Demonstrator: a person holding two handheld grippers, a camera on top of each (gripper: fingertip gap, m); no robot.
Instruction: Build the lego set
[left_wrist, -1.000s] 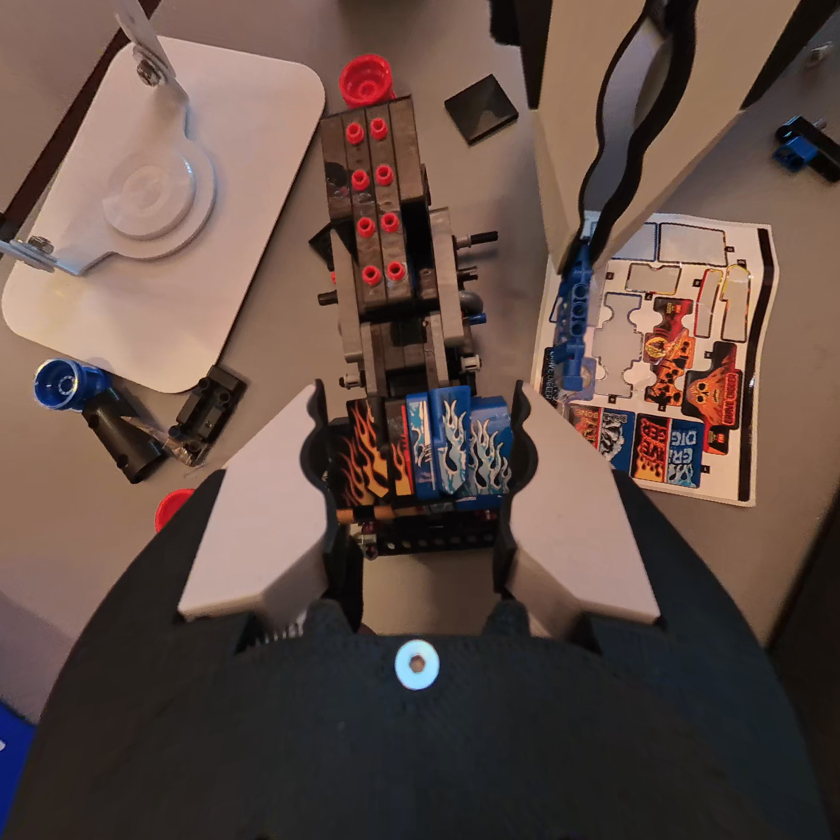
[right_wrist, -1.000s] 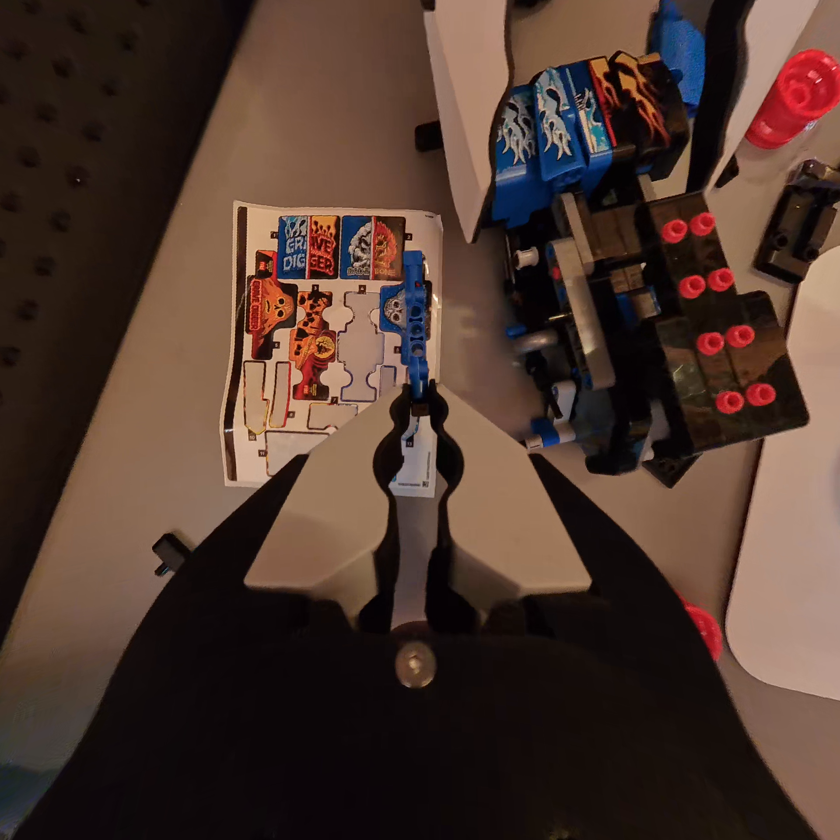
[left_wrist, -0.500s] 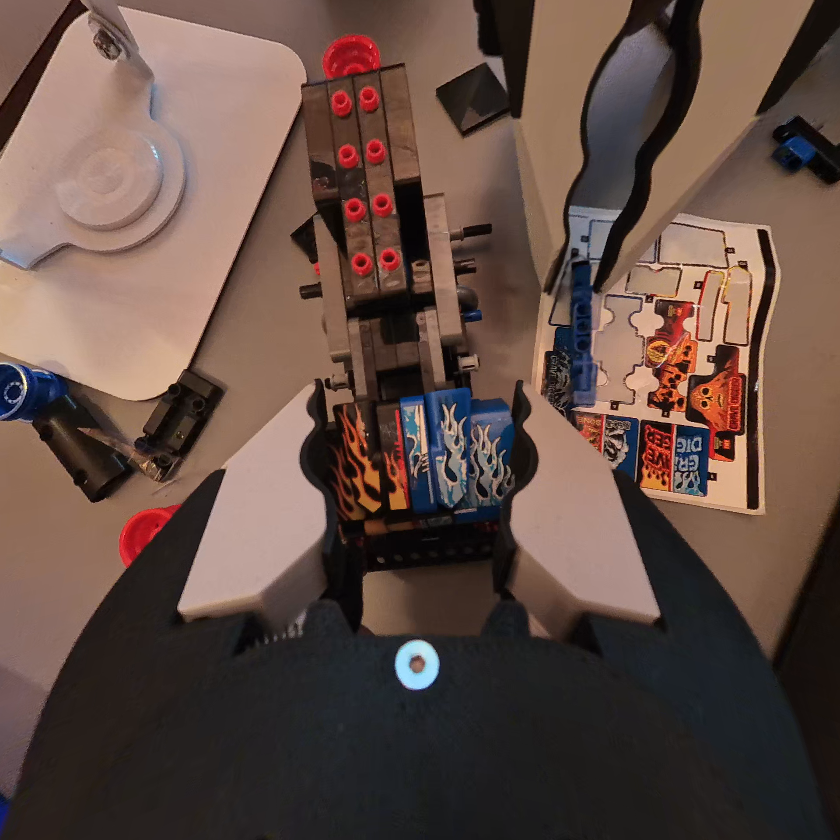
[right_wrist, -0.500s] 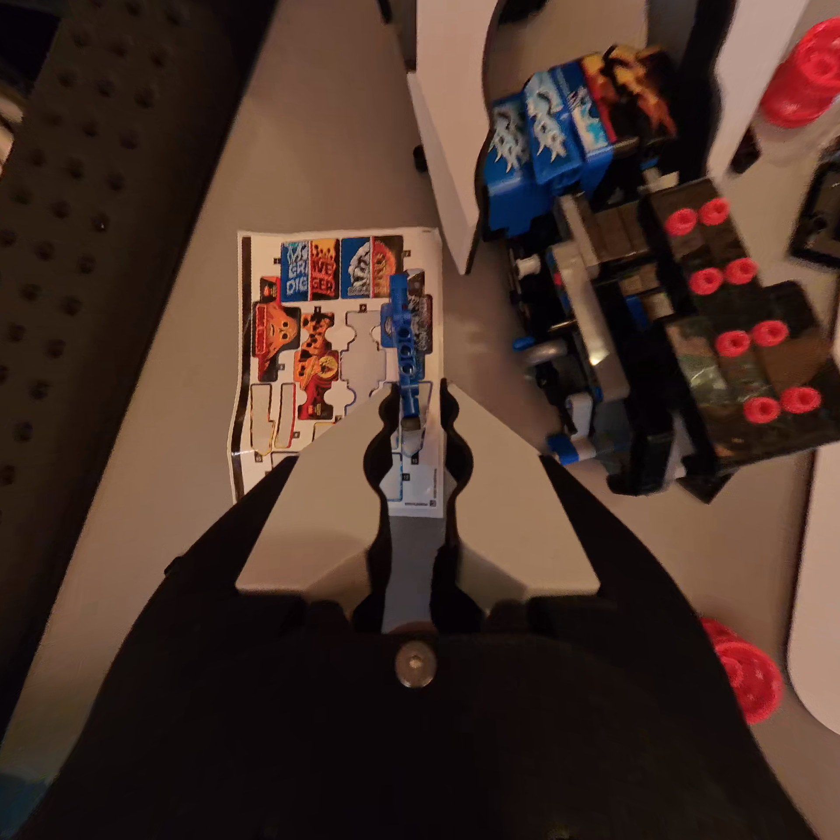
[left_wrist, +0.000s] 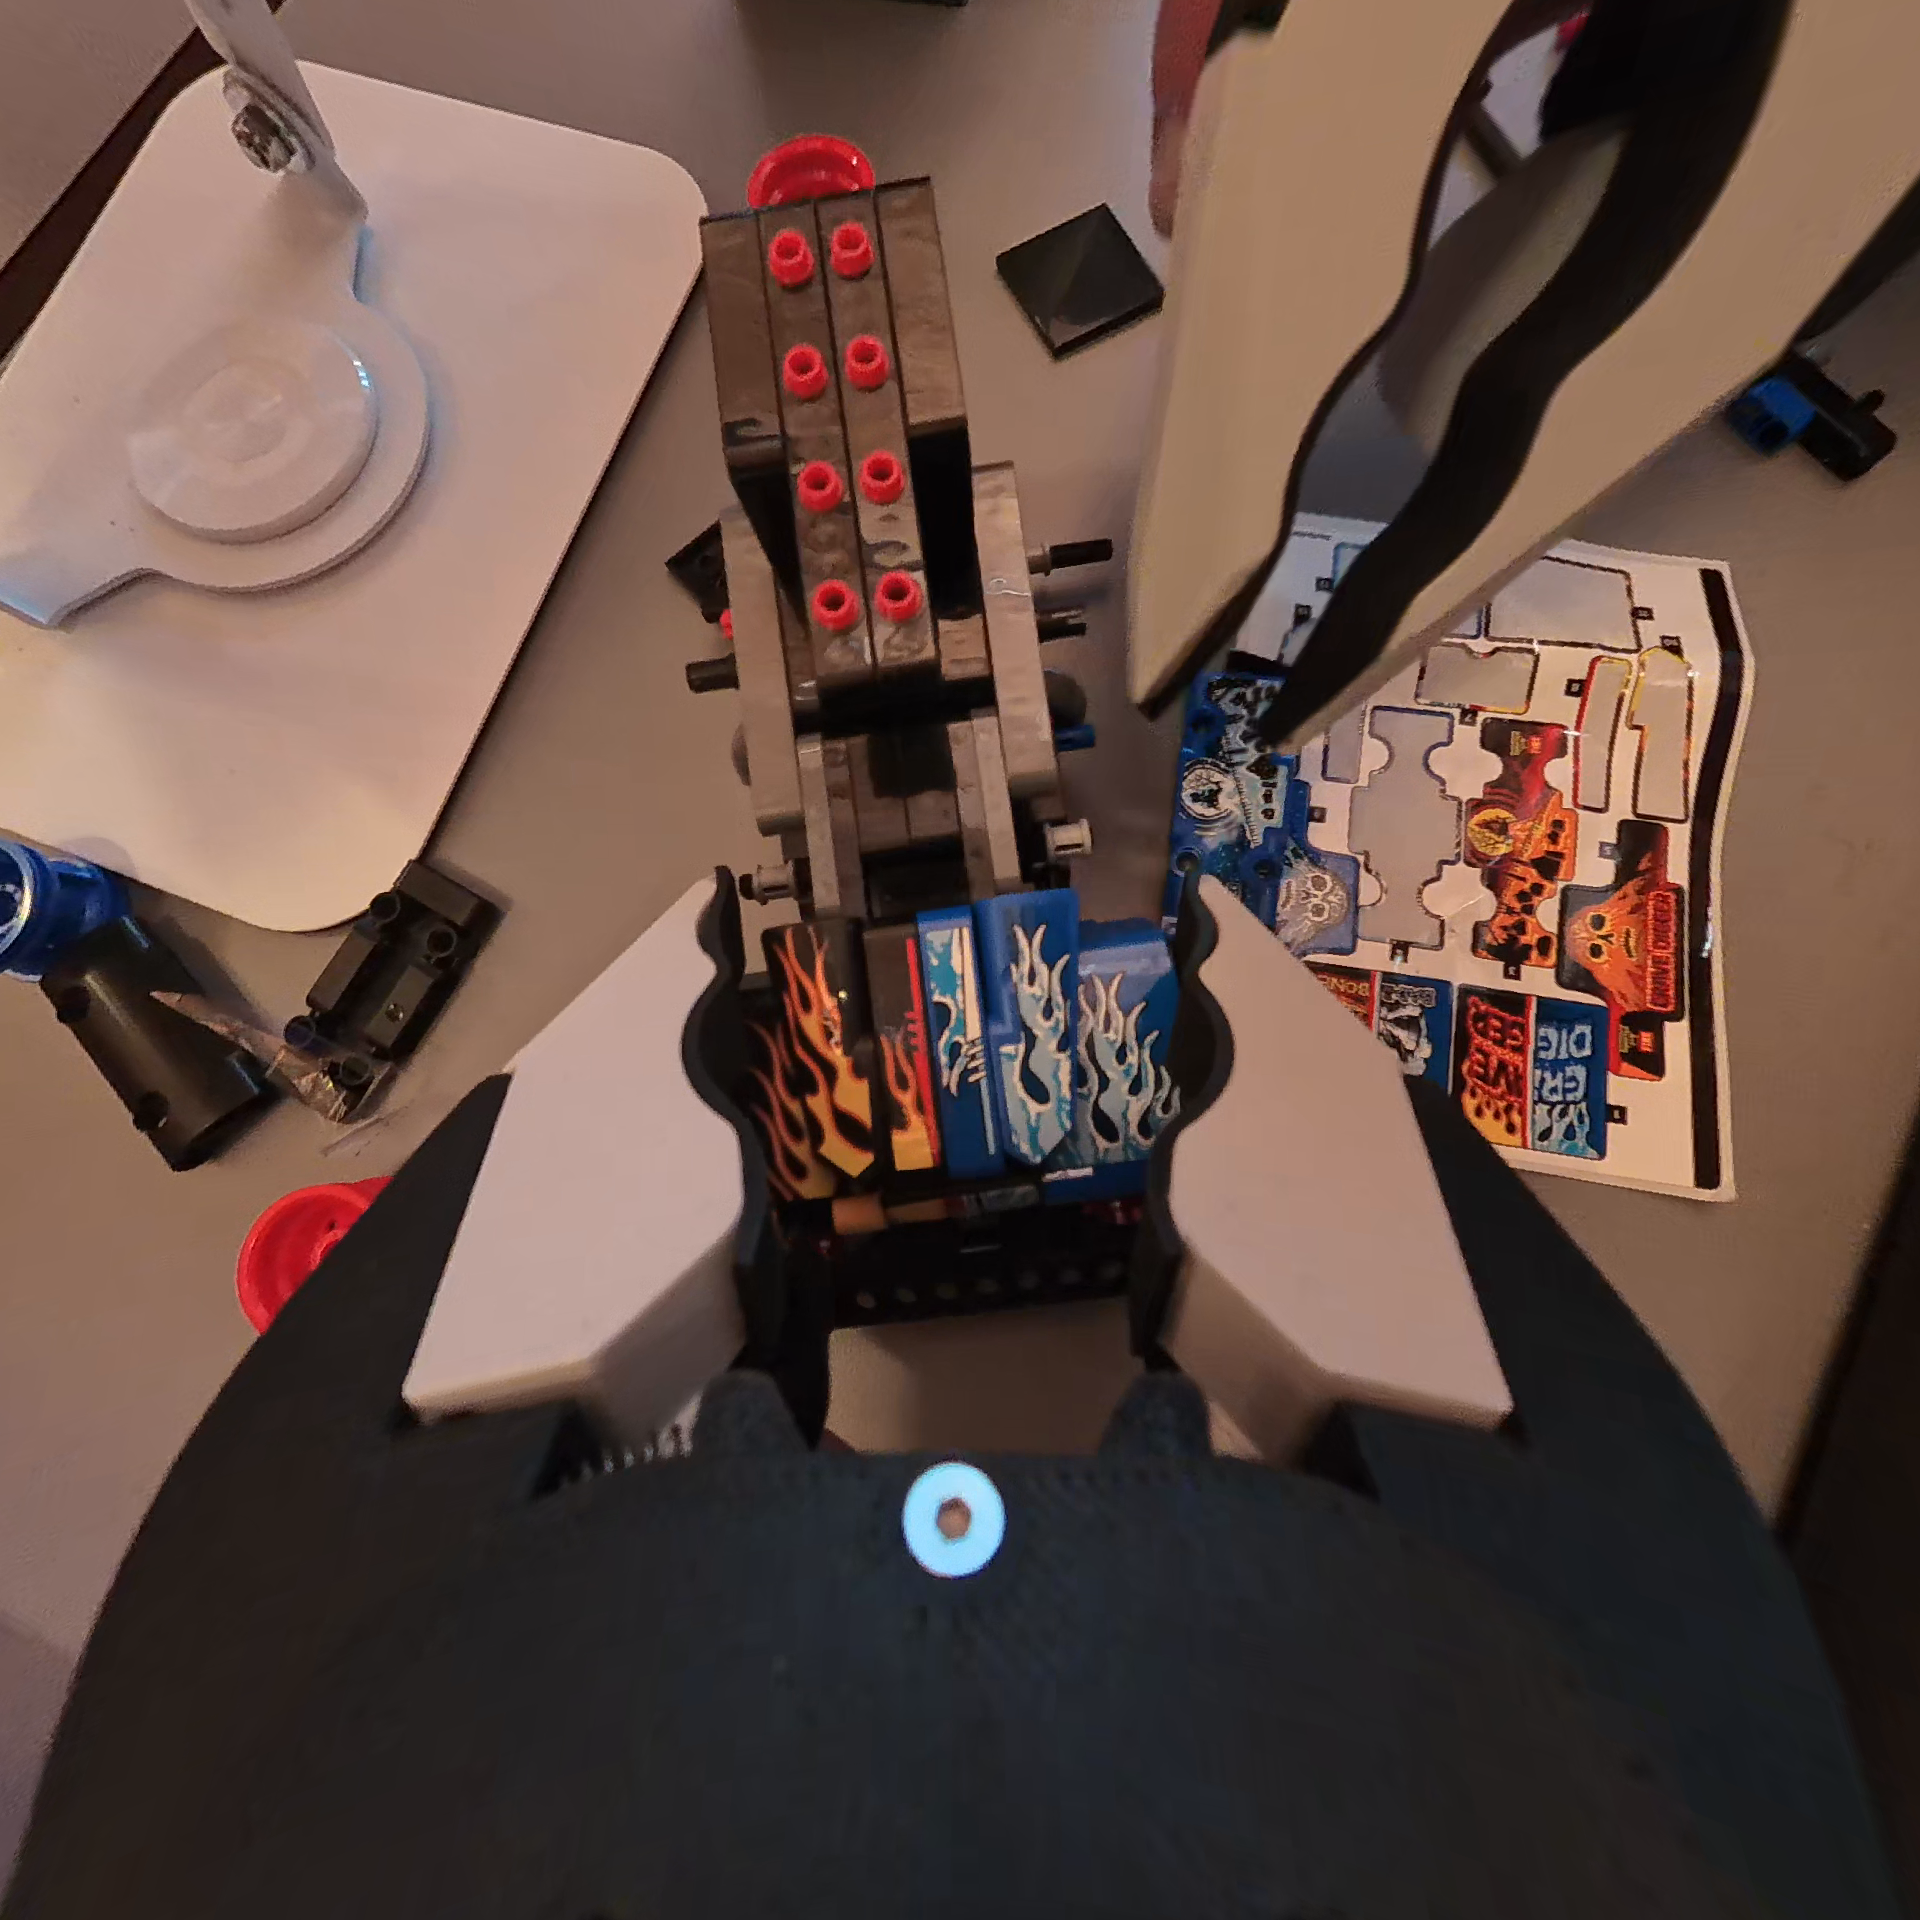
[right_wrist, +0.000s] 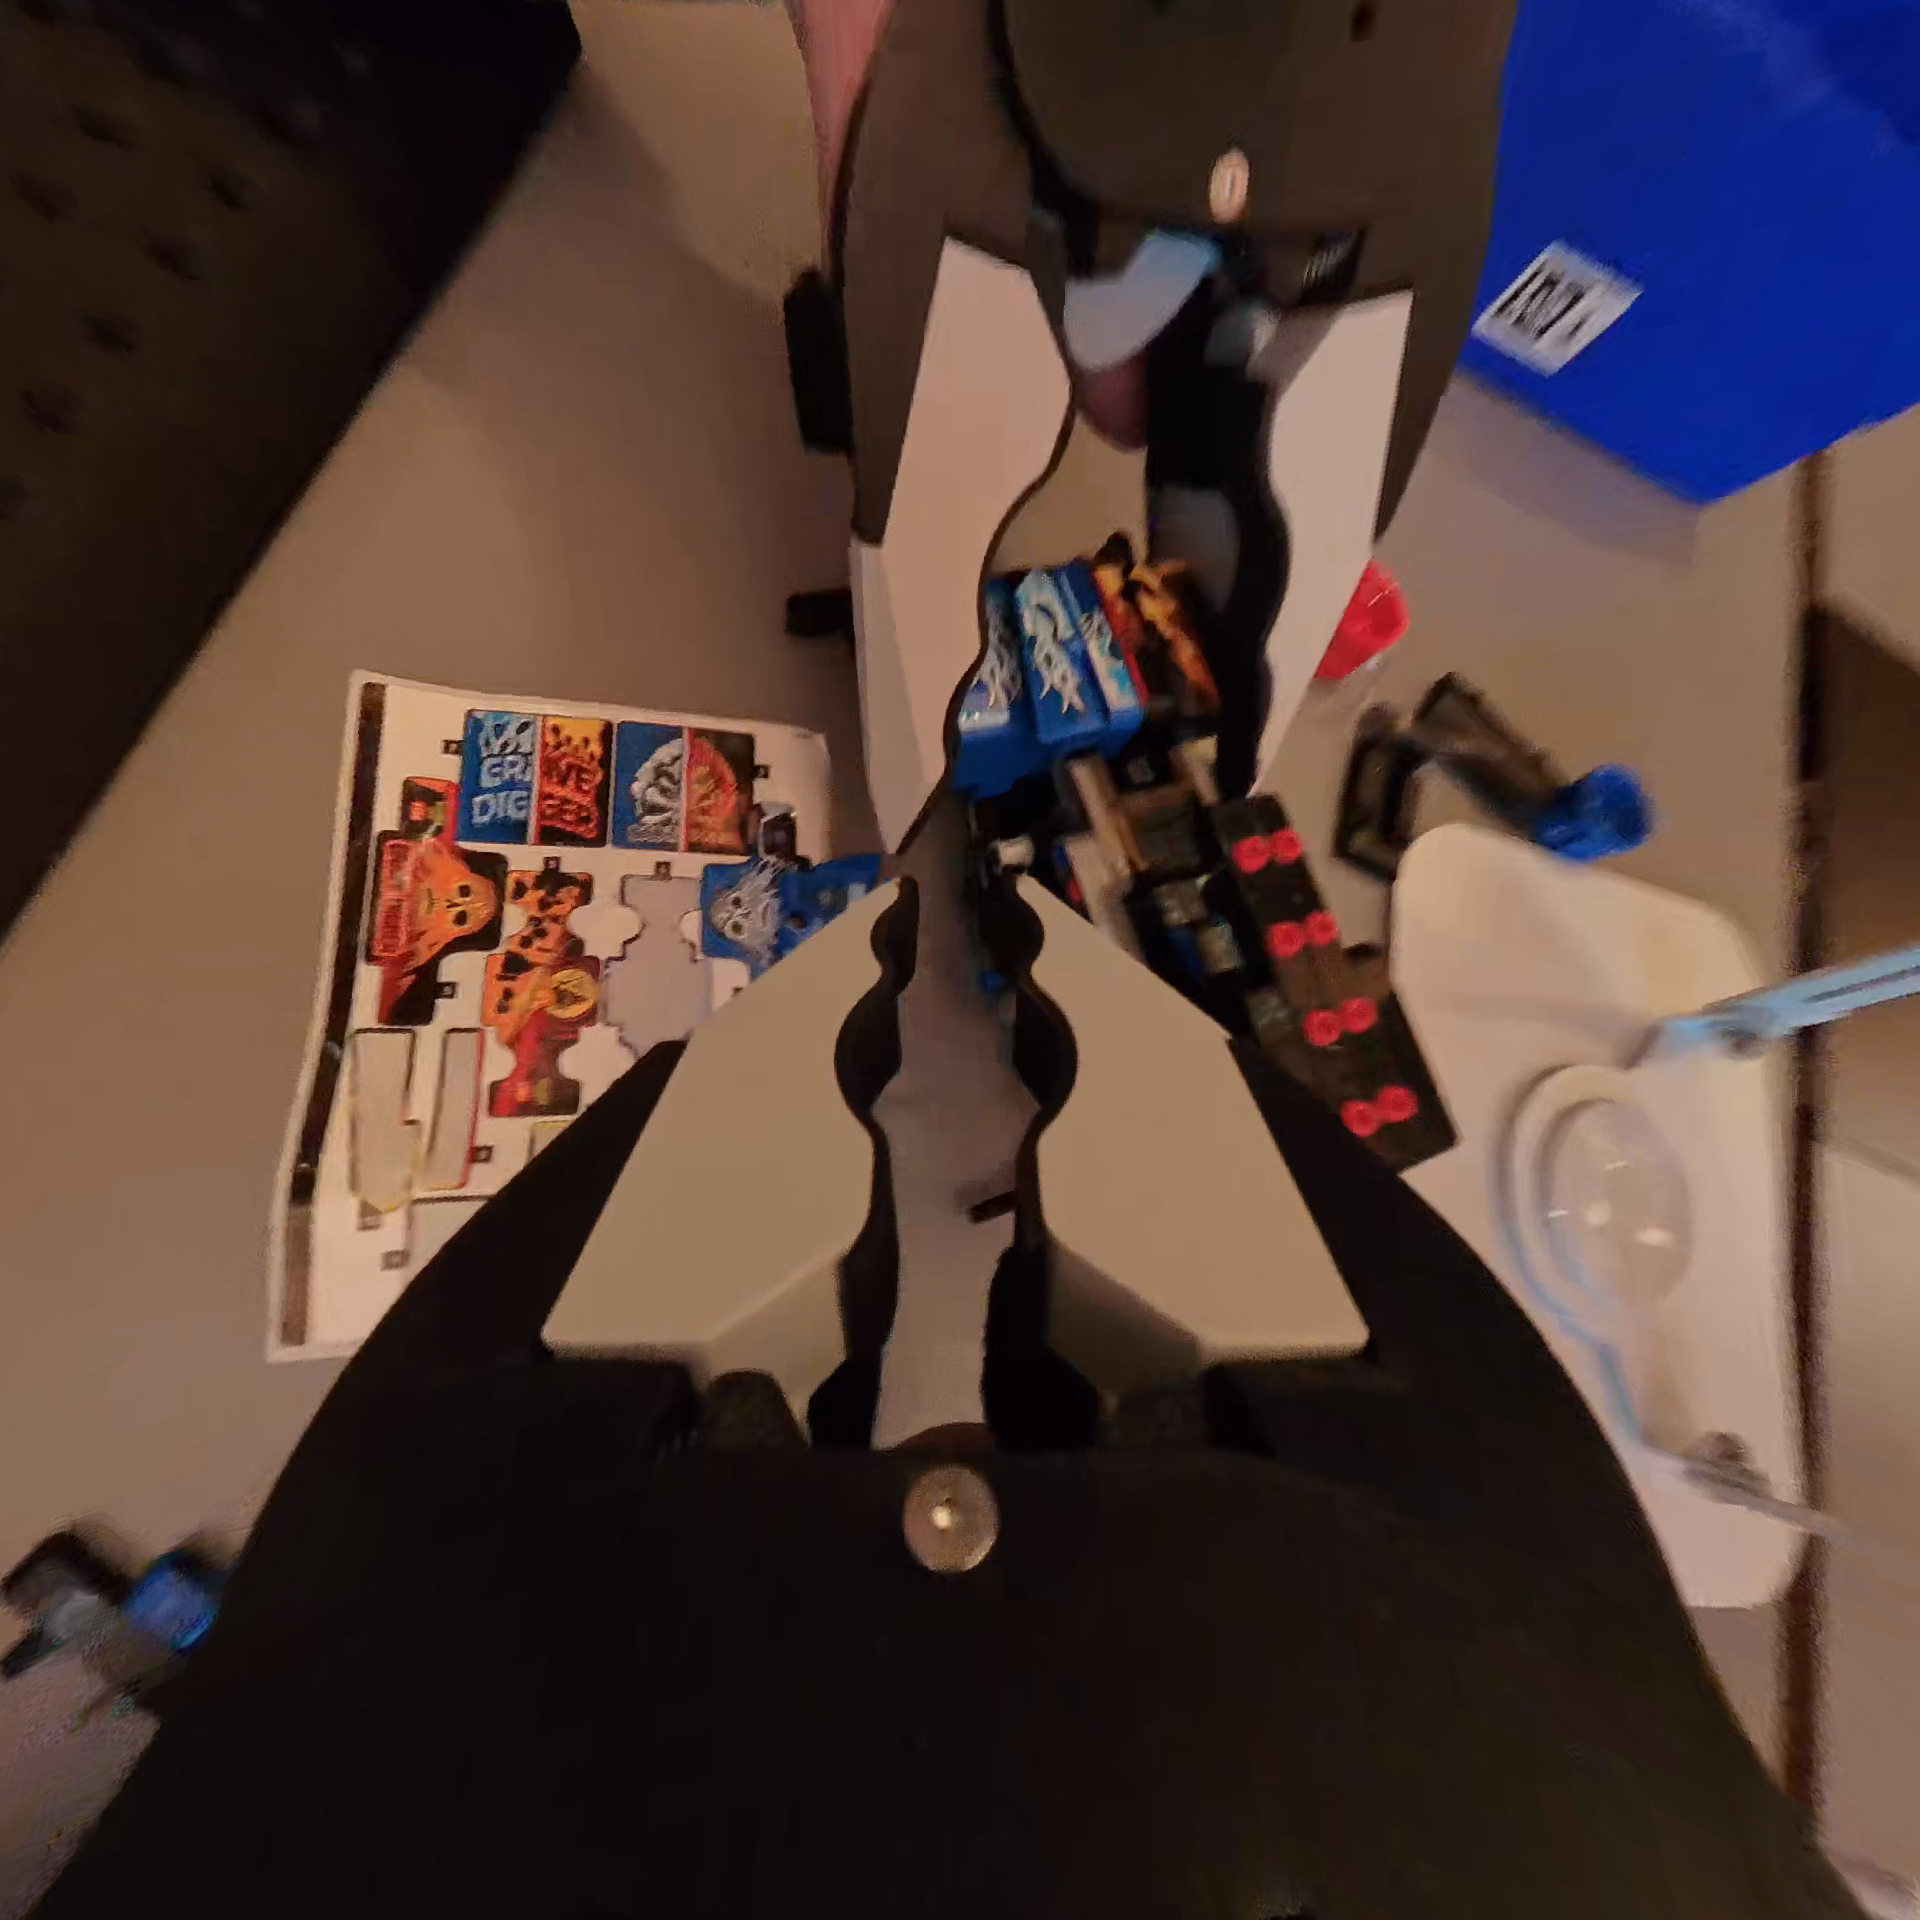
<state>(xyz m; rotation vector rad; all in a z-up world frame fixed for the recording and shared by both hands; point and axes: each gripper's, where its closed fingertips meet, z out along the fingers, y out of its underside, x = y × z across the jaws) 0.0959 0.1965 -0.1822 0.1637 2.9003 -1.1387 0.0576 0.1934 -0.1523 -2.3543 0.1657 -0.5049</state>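
Observation:
My left gripper (left_wrist: 956, 914) is shut on the front end of the black and grey lego model (left_wrist: 862, 468), on its flame-stickered bricks; the model has red studs on top and rests on the table. It also shows in the right wrist view (right_wrist: 1299, 987), held by the left gripper (right_wrist: 1081, 727). My right gripper (right_wrist: 961, 894) is open and empty. A blue stickered lego piece (right_wrist: 769, 904) lies flat on the sticker sheet (right_wrist: 520, 935), just left of its tips. In the left wrist view the right gripper (left_wrist: 1216, 717) hovers over that piece (left_wrist: 1236, 810).
A white stand base (left_wrist: 364, 520) lies left of the model. Loose parts: red wheels (left_wrist: 810, 171) (left_wrist: 291, 1247), a black tile (left_wrist: 1075, 281), black bricks (left_wrist: 395, 977), a blue-and-black piece (left_wrist: 1797, 410). A blue bin (right_wrist: 1714, 208) stands behind the left gripper. My right fingertips sit around 5 centimetres from my left ones.
My right gripper has opened and let go of the blue piece, which now lies flat on the sticker sheet; it has also drawn back. My left gripper still holds the model.

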